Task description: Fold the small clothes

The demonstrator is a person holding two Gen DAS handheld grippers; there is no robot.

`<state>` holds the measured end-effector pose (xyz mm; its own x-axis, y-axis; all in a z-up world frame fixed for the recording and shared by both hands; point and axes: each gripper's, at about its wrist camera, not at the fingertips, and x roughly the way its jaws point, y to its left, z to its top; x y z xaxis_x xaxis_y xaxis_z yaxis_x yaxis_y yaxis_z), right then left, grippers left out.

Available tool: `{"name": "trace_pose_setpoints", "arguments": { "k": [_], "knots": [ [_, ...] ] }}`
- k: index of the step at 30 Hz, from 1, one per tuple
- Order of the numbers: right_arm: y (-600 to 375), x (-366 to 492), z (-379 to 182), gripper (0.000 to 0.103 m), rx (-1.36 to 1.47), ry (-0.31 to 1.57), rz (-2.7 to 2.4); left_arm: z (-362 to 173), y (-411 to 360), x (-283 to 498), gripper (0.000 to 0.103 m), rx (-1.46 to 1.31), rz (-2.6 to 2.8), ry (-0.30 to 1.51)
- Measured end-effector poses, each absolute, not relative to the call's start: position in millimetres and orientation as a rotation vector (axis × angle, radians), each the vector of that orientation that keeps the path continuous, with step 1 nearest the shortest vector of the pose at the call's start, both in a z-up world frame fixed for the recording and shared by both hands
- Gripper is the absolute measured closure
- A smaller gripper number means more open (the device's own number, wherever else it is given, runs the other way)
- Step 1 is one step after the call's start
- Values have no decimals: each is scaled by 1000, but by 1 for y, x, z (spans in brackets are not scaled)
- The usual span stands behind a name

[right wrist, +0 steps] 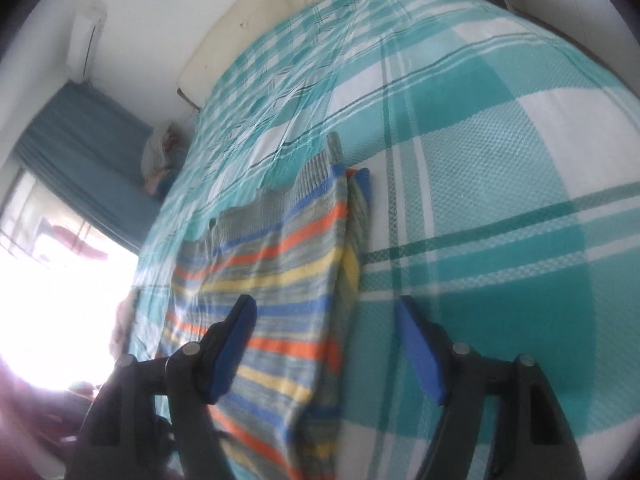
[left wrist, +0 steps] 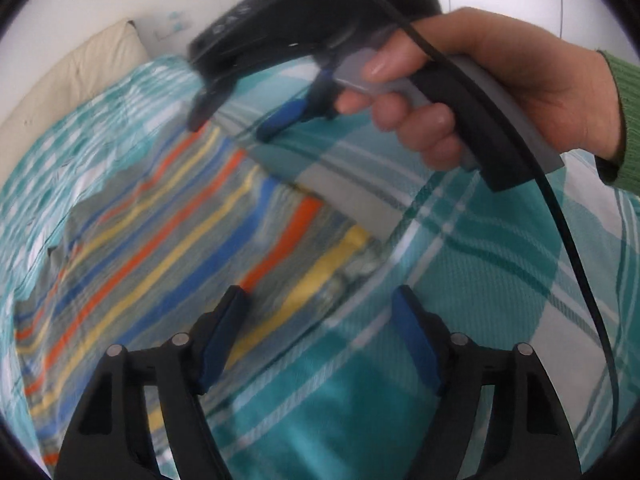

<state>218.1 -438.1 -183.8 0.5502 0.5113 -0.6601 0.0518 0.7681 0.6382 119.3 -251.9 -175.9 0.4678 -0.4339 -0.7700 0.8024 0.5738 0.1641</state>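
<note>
Two spread grippers above striped garment (right wrist: pixel 276 280)

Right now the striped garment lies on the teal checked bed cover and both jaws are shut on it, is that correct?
Not quite. The garment lies on the cover, but both jaws stand open, gripping nothing; each wrist view shows this for the left gripper and right gripper.

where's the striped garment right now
The striped garment lies flat on the teal plaid bedspread, left of centre in the right wrist view, just ahead of the open right claw.
</note>
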Motion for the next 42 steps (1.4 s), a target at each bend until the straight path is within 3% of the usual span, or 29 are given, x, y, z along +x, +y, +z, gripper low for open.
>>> {"name": "trace_pose_setpoints", "arguments": {
  "k": [2,4,5,6,8,9,19,27,29,32,34,37,42],
  "knots": [
    [-440,235,-186,36,668,969,323,-175,-262,124,52,549,-820,740],
    [-441,257,-188,44,673,991,342,-174,-264,132,89,515,-793,754],
    [-439,268,-191,46,672,1015,347,-174,-262,136,91,485,-781,761],
    [-438,278,-195,56,670,1044,346,-172,-258,139,93,441,-789,771],
    [-433,292,-199,88,648,1077,307,-165,-244,142,94,358,-787,763],
    [-431,295,-196,95,645,1076,295,-158,-234,141,94,318,-785,748],
    [-299,313,-102,95,457,967,443,-102,-55,136,94,-150,-545,761],
    [-147,337,-130,95,344,1032,539,-139,68,137,94,-356,-290,853],
    [-120,342,-147,95,340,1047,538,-155,81,141,92,-373,-242,877],
    [-102,343,-173,86,429,1051,539,-170,96,147,70,-397,-193,951],
    [-100,339,-184,72,492,1062,531,-165,100,149,39,-384,-167,947],
    [-117,318,-170,70,491,1004,507,-148,103,142,22,-361,-174,875],
    [-149,247,-130,66,243,947,509,-151,84,164,19,-273,-135,908]
  ]
}}
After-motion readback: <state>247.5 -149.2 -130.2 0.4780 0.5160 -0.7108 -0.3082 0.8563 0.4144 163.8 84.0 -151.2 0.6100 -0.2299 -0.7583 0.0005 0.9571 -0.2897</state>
